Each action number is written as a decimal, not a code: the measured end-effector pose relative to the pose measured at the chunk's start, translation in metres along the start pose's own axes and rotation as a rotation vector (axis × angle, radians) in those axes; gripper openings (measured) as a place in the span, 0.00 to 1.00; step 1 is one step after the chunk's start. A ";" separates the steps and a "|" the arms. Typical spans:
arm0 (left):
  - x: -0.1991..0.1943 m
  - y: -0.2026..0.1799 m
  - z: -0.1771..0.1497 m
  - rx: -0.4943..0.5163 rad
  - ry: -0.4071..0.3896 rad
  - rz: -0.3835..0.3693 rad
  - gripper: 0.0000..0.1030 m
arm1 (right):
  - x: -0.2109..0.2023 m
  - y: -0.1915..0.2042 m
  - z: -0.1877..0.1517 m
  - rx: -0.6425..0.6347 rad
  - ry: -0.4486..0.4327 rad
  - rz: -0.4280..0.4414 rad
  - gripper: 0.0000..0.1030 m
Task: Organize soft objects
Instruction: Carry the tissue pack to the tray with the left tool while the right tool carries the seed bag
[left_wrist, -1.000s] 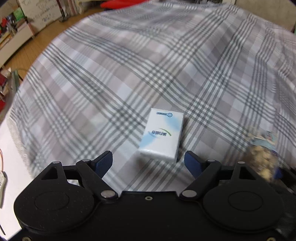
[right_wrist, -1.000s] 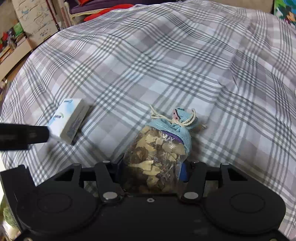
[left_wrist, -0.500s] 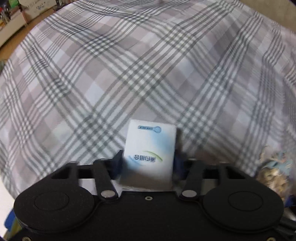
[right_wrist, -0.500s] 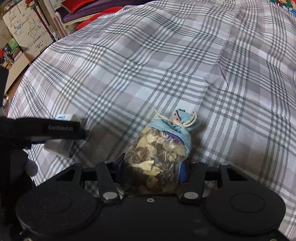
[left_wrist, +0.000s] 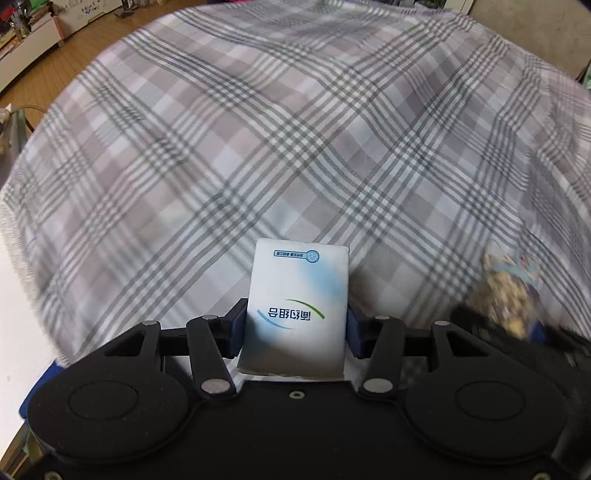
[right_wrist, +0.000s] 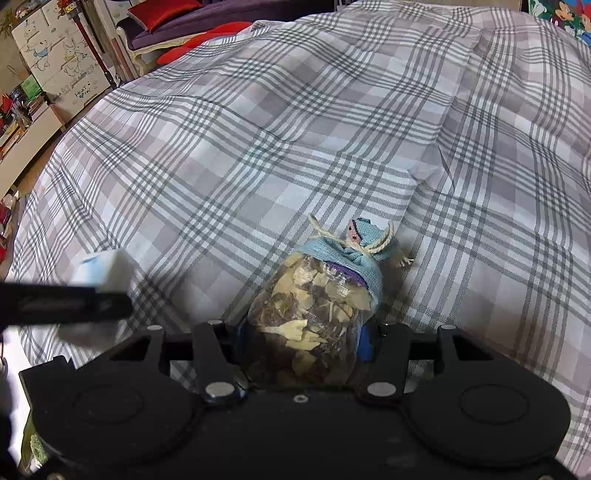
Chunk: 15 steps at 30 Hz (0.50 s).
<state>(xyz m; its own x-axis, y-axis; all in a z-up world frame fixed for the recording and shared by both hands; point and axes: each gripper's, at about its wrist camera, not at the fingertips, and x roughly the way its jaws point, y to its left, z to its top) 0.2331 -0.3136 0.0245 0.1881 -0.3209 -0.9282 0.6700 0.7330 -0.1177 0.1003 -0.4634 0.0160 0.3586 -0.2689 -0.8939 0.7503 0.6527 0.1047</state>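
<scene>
The white tissue pack sits clamped between the blue pads of the left claw above the plaid bedspread. The right claw grips a cloth-topped sachet bag of dried leaves over the same bed.

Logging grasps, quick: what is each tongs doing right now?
Left tongs: closed on the white tissue pack.
Right tongs: closed on the leaf-filled pouch.

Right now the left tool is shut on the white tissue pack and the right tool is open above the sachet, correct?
Not quite. The right tool is shut on the sachet, as the right wrist view shows. The left tool does grip the white tissue pack.
</scene>
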 end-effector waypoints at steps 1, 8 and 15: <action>-0.009 0.004 -0.006 -0.004 -0.005 0.000 0.49 | -0.001 0.001 0.000 -0.003 -0.003 -0.002 0.51; -0.062 0.055 -0.061 -0.071 -0.019 0.011 0.49 | -0.014 0.010 -0.003 -0.025 -0.021 0.016 0.51; -0.084 0.119 -0.113 -0.181 0.016 0.107 0.49 | -0.058 0.035 -0.010 -0.094 -0.101 0.082 0.51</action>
<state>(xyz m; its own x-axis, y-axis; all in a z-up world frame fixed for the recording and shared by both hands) 0.2165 -0.1316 0.0487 0.2390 -0.2265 -0.9442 0.5066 0.8587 -0.0777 0.1001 -0.4177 0.0668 0.4739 -0.2790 -0.8352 0.6631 0.7372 0.1300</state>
